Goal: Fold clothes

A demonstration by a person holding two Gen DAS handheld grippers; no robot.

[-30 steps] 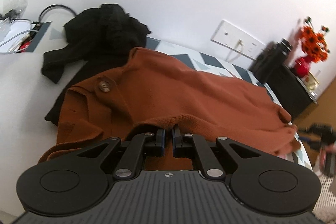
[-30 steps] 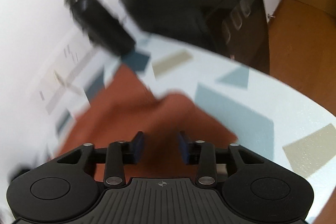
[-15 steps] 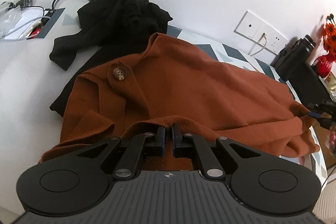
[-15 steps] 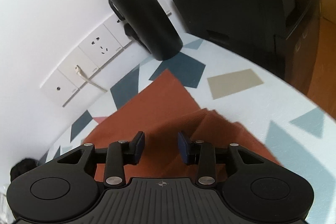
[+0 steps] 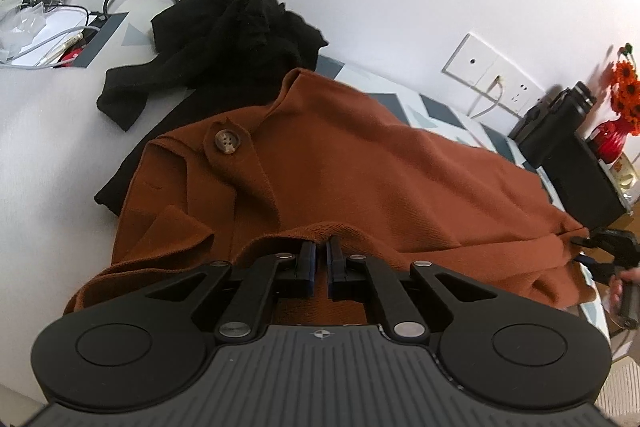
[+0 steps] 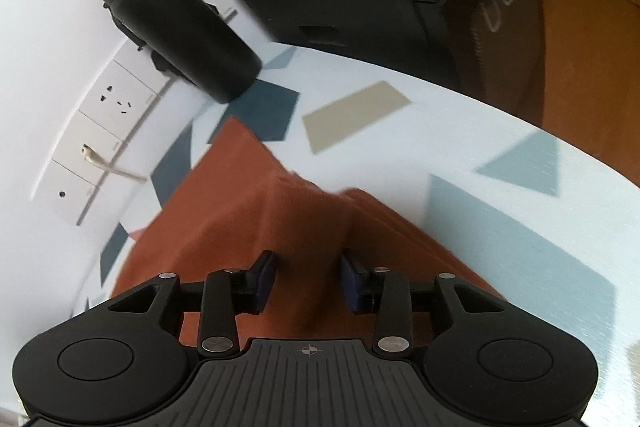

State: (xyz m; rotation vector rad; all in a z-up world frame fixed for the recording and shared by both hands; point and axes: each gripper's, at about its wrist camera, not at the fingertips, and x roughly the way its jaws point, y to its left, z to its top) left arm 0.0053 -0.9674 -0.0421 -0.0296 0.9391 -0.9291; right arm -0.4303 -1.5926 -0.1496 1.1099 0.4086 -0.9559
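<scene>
On worktop (image 6: 460, 131), rust garment (image 5: 360, 167) spread at centre; left tool (image 5: 321, 267) clamped on its near hem. Right tool (image 6: 307, 281) apart over garment corner. Black bottle (image 6: 172, 23) at 11 o'clock, contents hidden, no readable writing.

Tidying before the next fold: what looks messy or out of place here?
The black knit garment lies crumpled against the wall, unfolded, partly under the rust-brown buttoned cardigan. The cardigan's near edge is bunched where the left hand-held gripper pinches it.
</scene>
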